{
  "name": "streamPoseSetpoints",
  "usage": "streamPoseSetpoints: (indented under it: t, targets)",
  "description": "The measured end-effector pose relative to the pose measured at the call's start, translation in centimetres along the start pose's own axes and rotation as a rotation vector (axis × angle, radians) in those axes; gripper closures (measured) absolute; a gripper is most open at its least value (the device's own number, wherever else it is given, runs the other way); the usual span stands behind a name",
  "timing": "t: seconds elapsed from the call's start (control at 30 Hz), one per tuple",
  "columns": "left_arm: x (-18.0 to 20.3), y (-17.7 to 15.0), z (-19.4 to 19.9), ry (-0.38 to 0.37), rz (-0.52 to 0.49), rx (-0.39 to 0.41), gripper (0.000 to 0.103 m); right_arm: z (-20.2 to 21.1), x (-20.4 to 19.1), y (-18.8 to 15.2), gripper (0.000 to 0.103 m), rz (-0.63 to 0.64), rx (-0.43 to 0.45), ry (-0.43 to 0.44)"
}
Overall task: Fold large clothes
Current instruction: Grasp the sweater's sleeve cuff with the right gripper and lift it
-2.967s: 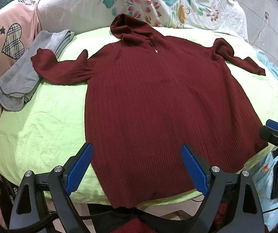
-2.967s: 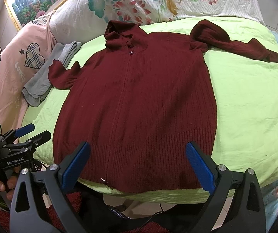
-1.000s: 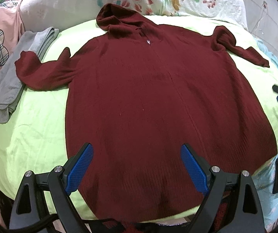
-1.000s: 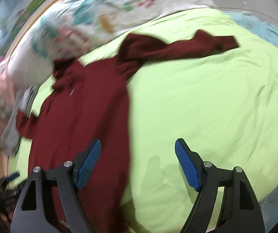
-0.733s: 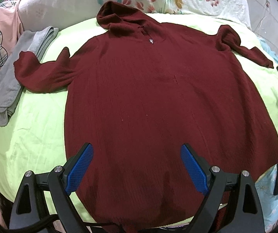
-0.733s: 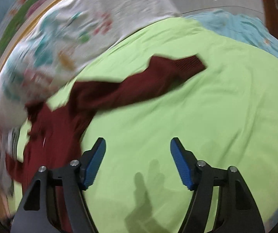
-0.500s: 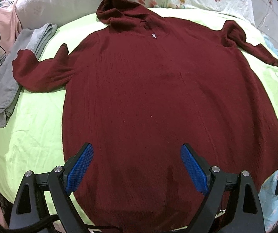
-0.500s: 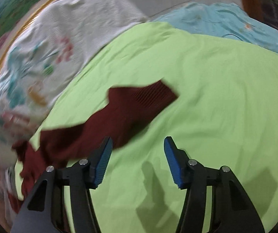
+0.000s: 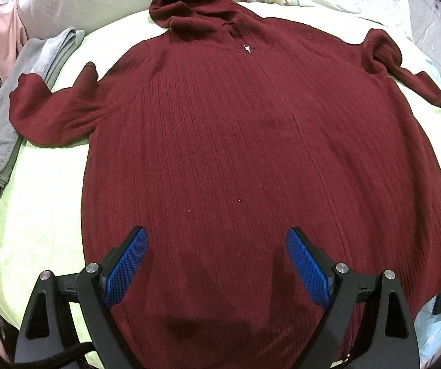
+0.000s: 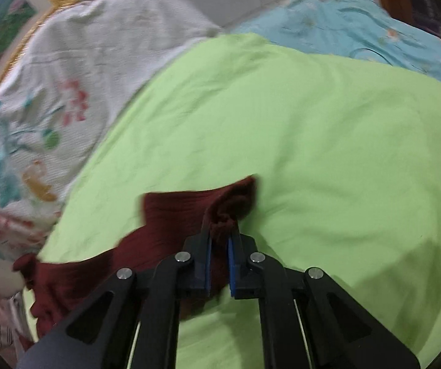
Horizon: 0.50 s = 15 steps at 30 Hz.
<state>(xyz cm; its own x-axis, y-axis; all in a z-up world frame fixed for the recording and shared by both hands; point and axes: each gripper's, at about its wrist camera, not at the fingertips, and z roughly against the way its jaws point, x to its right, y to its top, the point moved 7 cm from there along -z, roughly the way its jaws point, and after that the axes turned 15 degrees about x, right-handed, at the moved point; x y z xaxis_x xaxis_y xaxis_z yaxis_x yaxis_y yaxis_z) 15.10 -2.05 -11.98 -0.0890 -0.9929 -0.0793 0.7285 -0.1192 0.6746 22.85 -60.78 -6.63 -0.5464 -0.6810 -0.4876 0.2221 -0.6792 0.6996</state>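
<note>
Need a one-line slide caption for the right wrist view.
Right gripper closing on the cuff of the maroon hoodie's sleeve, on the green bedsheet.

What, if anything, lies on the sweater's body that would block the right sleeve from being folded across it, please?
Nothing visible does. The sweater lies flat with its front bare, and the open left gripper hovers above its hem. The right gripper is closing on the sleeve cuff.

Left gripper (image 9: 217,261), right gripper (image 10: 219,240): black angular frames, blue textured pads, silver screws, black cable
</note>
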Motion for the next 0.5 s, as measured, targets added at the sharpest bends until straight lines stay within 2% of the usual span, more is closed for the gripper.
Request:
streamPoseSetpoints:
  t: [0.23,0.37,0.5]
  targets:
    - [-1.4,0.3,-0.1,-0.007,0.04,0.016,0.011,4.9,-12.2,-3.1,0.095,0.078,-0.059,0.289]
    - [-3.6,0.9,0.0,0.009,0.099,0.041,0.011,6.2,-21.5,-8.3,0.095,0.1,-0.185,0.478]
    - [-5.8,1.0,-0.2,0.027,0.151,0.049,0.011,6.7,-29.3,-14.9,0.095,0.13,-0.309,0.602]
